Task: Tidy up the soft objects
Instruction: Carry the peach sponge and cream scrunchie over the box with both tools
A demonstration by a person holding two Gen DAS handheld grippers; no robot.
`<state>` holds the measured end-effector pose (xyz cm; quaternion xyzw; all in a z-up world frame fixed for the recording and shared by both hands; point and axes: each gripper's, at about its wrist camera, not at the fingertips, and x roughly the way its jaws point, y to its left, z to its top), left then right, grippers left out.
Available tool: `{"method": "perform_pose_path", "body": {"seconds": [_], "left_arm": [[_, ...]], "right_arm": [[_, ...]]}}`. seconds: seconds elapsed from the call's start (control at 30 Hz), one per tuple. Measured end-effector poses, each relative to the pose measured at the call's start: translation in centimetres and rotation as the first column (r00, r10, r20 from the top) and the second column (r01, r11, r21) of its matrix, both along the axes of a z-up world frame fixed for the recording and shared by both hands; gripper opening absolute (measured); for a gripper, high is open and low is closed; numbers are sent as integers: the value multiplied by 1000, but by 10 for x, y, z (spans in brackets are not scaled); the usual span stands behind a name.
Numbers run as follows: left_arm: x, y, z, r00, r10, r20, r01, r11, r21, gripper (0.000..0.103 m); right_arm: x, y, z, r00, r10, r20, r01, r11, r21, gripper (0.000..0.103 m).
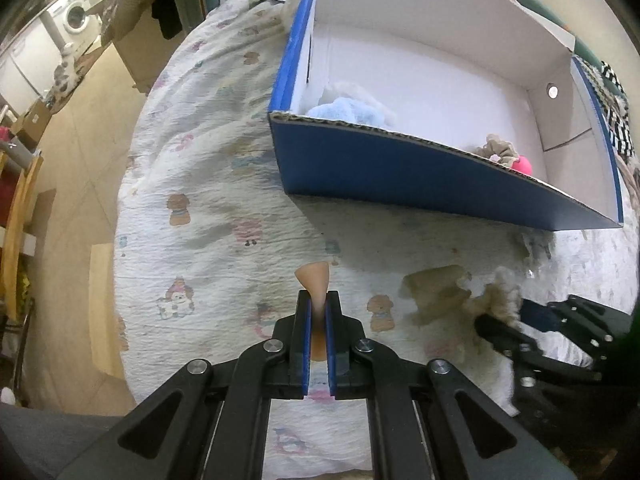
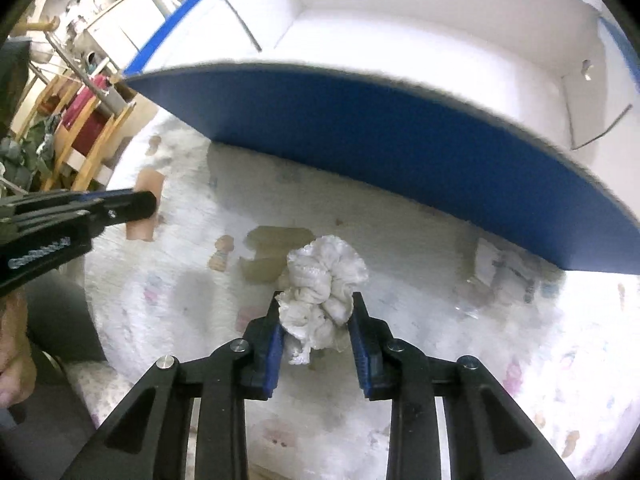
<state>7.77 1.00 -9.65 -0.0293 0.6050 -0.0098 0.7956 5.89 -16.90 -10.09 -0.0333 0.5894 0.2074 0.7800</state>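
1. A peach-coloured soft piece is being pinched between the closed jaws of the left gripper above the bed.
2. A white scrunchie is being clasped between the jaws of the right gripper, near the blue box.
3. A light-blue soft item, a beige scrunchie and a pink ball are being contained in the box, which is being carried by the bed.
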Motion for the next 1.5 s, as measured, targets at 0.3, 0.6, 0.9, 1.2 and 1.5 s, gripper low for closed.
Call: {"method": "perform_pose_path", "body": {"seconds": [0.3, 0.6, 0.9, 1.2, 1.5], "left_arm": [[-10, 3, 16, 997, 19, 69, -23, 998, 59, 6], [-20, 6, 49, 973, 31, 227, -59, 992, 116, 6], [-22, 0, 79, 932, 27, 361, -83, 987, 140, 6], [-16, -8, 97, 903, 17, 430, -87, 986, 145, 6], [11, -20, 126, 882, 15, 472, -68, 993, 95, 6]], "right_arm": [[-5, -33, 25, 993, -105, 47, 103, 994, 46, 32], [-5, -48, 62, 966, -184, 181, 158, 976, 151, 32], [-10, -53, 106, 896, -235, 375, 151, 959, 241, 32], [-2, -69, 121, 839, -336, 429, 247, 936, 250, 32], [22, -81, 137, 816, -383, 433, 284, 918, 276, 32]]}}
